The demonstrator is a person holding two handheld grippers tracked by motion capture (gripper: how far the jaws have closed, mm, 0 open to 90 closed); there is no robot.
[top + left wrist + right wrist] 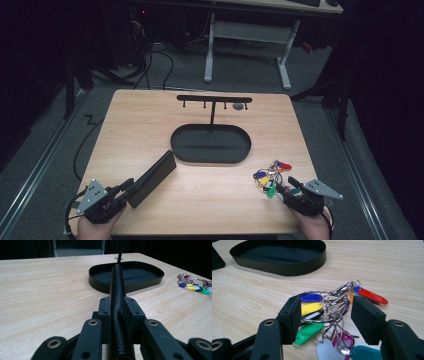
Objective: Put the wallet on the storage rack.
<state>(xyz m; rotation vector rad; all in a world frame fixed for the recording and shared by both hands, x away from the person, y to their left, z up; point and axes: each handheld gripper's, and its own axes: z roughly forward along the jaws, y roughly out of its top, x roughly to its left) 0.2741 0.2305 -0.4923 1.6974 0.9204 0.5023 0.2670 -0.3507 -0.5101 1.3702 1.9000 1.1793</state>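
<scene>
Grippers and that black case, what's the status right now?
Left gripper clamped on black case. Right gripper open around key bunch, pads clear. Black tray ahead of case, path unobstructed.

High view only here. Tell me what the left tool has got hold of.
Observer: The left tool is shut on a black case with a pebbled, leather-like skin, one pad against each side.
Operator: Report the right tool's jaws.
Observer: The right tool is open, pads apart, and the key bunch lies between them on the table.
Operator: Name the tags closest to it.
Observer: A white tag and a teal tag.
</scene>
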